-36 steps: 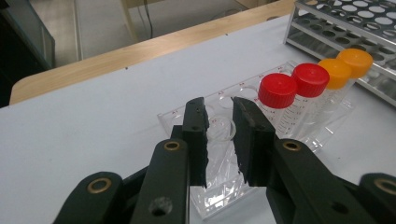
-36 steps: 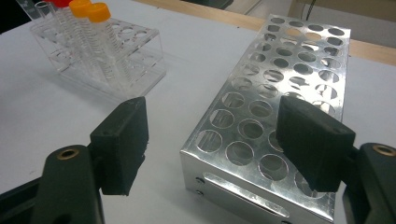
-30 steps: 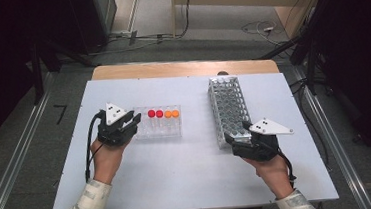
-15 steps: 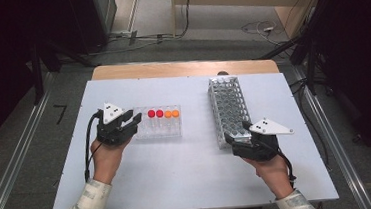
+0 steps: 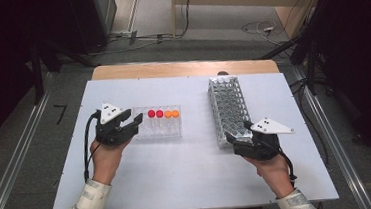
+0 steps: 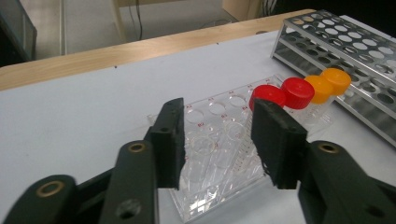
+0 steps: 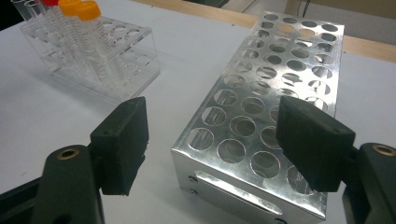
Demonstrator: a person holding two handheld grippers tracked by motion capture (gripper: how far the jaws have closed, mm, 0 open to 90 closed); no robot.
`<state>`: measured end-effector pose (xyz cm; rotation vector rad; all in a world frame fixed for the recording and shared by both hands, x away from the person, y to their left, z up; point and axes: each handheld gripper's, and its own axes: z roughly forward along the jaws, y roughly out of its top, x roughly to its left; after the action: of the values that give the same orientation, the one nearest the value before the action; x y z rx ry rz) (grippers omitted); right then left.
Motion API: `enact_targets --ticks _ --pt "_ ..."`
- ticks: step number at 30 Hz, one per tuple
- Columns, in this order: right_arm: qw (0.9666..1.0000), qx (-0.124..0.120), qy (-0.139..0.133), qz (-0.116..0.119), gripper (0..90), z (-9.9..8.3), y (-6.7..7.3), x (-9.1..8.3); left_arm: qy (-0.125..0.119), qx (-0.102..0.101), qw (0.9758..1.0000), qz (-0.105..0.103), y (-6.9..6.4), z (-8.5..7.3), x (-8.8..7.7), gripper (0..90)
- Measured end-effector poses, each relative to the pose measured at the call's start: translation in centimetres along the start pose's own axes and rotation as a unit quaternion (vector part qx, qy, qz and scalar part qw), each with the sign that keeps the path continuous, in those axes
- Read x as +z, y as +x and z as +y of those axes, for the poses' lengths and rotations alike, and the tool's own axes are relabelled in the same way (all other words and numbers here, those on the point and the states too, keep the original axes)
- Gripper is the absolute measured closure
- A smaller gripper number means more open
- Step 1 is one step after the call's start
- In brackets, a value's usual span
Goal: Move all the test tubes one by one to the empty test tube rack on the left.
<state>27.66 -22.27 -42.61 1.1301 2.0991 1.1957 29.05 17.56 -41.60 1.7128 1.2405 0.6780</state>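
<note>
A clear plastic rack [image 5: 163,128] stands left of centre on the white table and holds four capped tubes in a row: two red caps [image 5: 155,114] and two orange caps [image 5: 171,113]. My left gripper [image 5: 136,123] sits at the rack's left end, open. In the left gripper view, my left gripper [image 6: 217,140] frames the rack's empty holes [image 6: 219,116], with the red caps [image 6: 282,92] beyond its right jaw. A perforated metal rack [image 5: 229,106] lies right of centre, empty. My right gripper [image 7: 212,144] is open wide, its jaws either side of the metal rack's [image 7: 271,79] near end.
The white table [image 5: 179,180] has bare surface in front of both racks. A wooden strip [image 5: 180,68] runs along its far edge, with cables on the floor beyond. In the right gripper view the clear rack [image 7: 107,51] stands at the upper left.
</note>
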Motion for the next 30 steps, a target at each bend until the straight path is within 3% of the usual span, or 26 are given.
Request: enact_targets --ticks 2,5,14,20,24,30 --pt "1.0 0.001 -0.001 -0.003 24.4 -0.1 -0.2 0.1 0.0 -0.01 0.9999 0.004 0.0 0.0 -0.1 35.2" --pt "1.0 0.003 -0.002 -0.006 24.4 -0.2 -0.6 0.1 -0.001 -0.02 0.9998 0.009 0.0 -0.1 -0.4 24.2" --pt "0.9998 0.011 -0.003 -0.017 24.3 -0.5 -1.5 -0.2 0.002 -0.042 0.9991 0.008 0.1 -1.5 -1.2 16.2" --pt "0.9996 0.021 -0.003 -0.02 24.4 -0.9 -2.2 -0.2 -0.011 -0.078 0.9969 -0.007 0.5 -2.6 -2.2 14.6" --pt "0.9996 0.021 -0.006 -0.02 24.3 -1.0 -2.4 -0.4 -0.022 -0.072 0.9972 -0.003 0.4 -3.1 -2.9 14.6" --pt "0.9993 0.025 -0.008 -0.025 24.4 -1.3 -3.0 -0.8 -0.015 -0.052 0.9985 0.011 0.1 -3.9 -3.4 14.6"
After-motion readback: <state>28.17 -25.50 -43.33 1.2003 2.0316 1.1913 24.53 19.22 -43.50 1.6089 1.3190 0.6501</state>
